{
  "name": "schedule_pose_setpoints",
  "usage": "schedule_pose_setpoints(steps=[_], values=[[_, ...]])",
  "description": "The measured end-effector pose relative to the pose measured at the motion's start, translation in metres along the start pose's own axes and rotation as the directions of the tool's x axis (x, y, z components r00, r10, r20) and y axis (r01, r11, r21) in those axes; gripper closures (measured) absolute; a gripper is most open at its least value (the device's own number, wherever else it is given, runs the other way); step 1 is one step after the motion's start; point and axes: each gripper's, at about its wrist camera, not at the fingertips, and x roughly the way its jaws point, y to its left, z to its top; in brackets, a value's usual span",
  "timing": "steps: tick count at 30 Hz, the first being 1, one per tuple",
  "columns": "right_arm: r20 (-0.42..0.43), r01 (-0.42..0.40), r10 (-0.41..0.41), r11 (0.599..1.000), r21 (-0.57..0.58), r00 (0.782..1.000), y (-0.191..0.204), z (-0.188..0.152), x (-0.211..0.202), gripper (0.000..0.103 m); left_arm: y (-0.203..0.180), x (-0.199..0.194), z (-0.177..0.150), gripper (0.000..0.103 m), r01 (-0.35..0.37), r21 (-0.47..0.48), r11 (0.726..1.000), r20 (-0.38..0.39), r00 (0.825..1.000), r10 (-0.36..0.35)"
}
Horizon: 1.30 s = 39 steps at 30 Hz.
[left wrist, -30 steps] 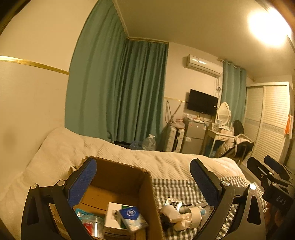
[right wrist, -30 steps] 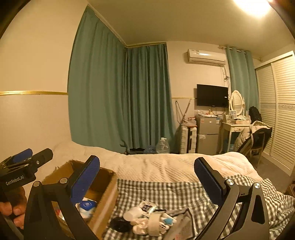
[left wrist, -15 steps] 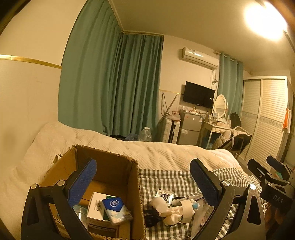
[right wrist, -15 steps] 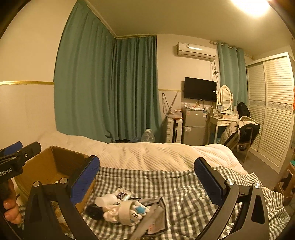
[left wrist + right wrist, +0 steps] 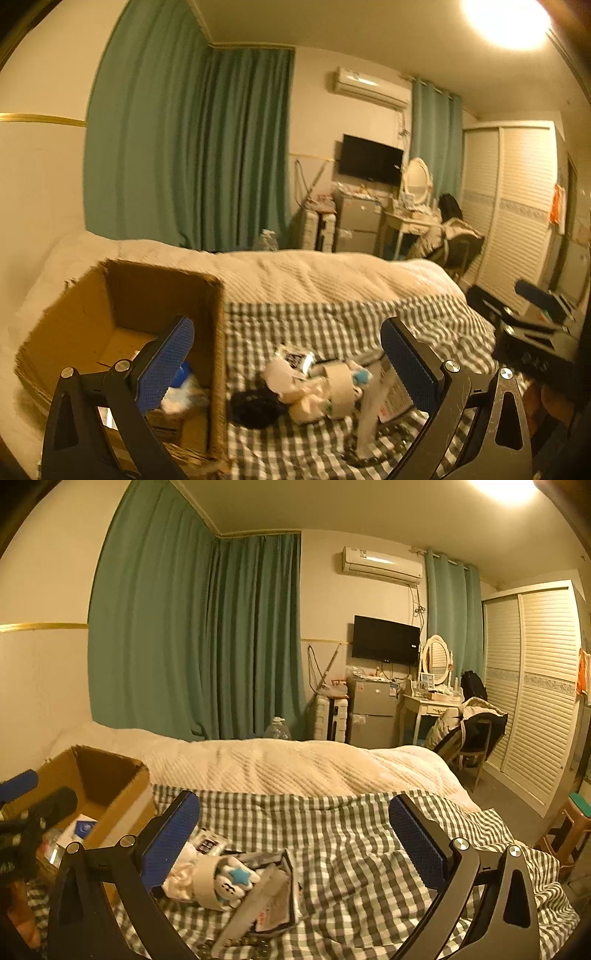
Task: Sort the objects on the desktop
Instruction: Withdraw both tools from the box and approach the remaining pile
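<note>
Over the last second both views have swung right and tipped downward: the cardboard box [image 5: 122, 325] has slid from centre to the left of the left gripper [image 5: 288, 360], and the pile of loose objects [image 5: 314, 384] on the checked blanket [image 5: 332, 325] now sits directly between and just ahead of its fingers. The left gripper is spread wide and holds nothing. The right gripper [image 5: 295, 834] is likewise wide and empty; the pile lies low and to its left, by its left finger [image 5: 170, 834], with a roll of tape [image 5: 205, 882] and a star-marked item [image 5: 238, 877] uppermost. The box lies further left of it.

Judgement: the shift indicates approach to the next pick. 0 objects are in hand. Several items already rest in the box; the pile remains to be sorted.
</note>
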Motion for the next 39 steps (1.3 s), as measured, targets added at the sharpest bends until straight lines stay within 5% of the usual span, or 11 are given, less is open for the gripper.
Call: schedule_pose_setpoints(steps=[7,16,27,32,39], values=[[-0.049,-0.011,0.012,1.000,0.012,0.999,-0.011,-0.018,0.016,0.000,-0.030,0.017,-0.028,0.000,0.044,0.123,0.991,-0.069,0.997,-0.035],[-0.175,-0.036,0.042,0.999,0.035,0.984,-0.014,-0.044,0.047,0.001,-0.051,0.041,-0.065,0.000,0.122,0.166,0.978,-0.174,0.980,-0.093],[-0.392,-0.061,0.077,0.997,0.055,0.917,-0.017,-0.079,0.088,0.032,-0.047,0.070,-0.090,0.000,0.171,0.106,0.980,-0.315,0.940,-0.130],[-0.444,-0.070,0.082,0.997,0.043,0.892,-0.010,-0.091,0.100,0.032,-0.056,0.083,-0.107,0.000,0.209,0.114,0.971,-0.390,0.908,-0.150],[-0.498,-0.073,0.095,0.995,0.063,0.862,-0.007,-0.103,0.115,0.032,-0.061,0.105,-0.137,0.000,0.258,0.076,0.963,-0.514,0.838,-0.184]])
